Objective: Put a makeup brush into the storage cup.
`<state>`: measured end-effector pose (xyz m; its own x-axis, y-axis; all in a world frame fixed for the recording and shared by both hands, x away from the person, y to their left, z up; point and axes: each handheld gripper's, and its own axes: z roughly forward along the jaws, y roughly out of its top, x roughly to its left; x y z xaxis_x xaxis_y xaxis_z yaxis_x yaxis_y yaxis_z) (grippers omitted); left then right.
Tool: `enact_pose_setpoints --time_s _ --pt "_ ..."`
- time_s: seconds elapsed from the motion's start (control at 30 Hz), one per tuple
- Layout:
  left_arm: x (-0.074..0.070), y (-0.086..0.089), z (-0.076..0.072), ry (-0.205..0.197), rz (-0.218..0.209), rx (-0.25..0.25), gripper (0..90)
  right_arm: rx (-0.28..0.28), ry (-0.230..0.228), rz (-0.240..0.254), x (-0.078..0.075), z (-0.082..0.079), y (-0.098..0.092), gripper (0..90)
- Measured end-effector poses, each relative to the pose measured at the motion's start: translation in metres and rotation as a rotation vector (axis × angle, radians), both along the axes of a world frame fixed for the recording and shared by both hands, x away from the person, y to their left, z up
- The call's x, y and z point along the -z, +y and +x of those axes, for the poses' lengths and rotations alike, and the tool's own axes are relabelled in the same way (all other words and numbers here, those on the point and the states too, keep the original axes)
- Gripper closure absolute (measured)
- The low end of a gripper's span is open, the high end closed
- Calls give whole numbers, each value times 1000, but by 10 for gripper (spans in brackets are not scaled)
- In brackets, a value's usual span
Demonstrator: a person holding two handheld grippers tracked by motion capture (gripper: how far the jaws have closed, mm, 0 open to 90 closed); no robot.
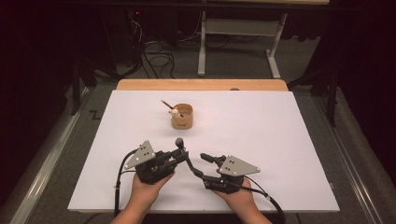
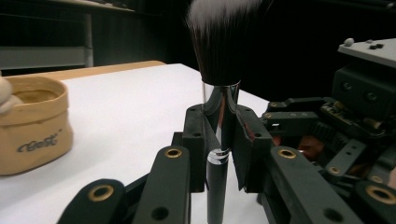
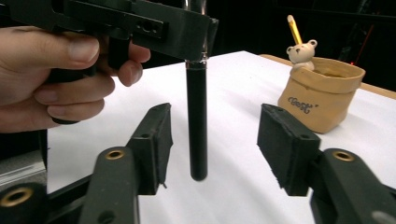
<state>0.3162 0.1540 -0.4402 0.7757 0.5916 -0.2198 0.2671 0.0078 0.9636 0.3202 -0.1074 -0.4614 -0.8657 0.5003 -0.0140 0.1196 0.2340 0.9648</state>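
While the left gripper jaws pinch the upright makeup brush above the bench, the right gripper jaws stand spread around its handle. Farther off, the tan pouch holds a bear-topped pencil.

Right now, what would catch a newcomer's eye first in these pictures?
First the makeup brush, held upright in the left gripper near the table's front edge, its dark bristles fanning up. Its black handle hangs between the open fingers of the right gripper, which touch nothing. Farther back stands a tan pouch-like holder with a small bear figure and a pencil.
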Motion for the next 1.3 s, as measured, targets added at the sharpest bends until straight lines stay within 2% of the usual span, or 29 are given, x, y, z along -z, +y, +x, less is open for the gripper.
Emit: enact_pose_setpoints --time_s 0.3,0.5,0.73,1.0,1.3 --pt "-1 8 2 -9 22 -45 766 37 10 -12 -1 5 -5 308" --pt "-1 14 4 -8 35 -58 766 51 1 -21 -1 7 -6 258" --pt "-2 18 5 -13 44 -73 766 66 18 -15 -3 9 -9 164" --pt "-4 22 5 -16 45 -81 767 82 26 3 -7 12 -15 142" --pt "-6 31 6 -21 44 -104 766 113 39 -19 -10 19 -21 69"
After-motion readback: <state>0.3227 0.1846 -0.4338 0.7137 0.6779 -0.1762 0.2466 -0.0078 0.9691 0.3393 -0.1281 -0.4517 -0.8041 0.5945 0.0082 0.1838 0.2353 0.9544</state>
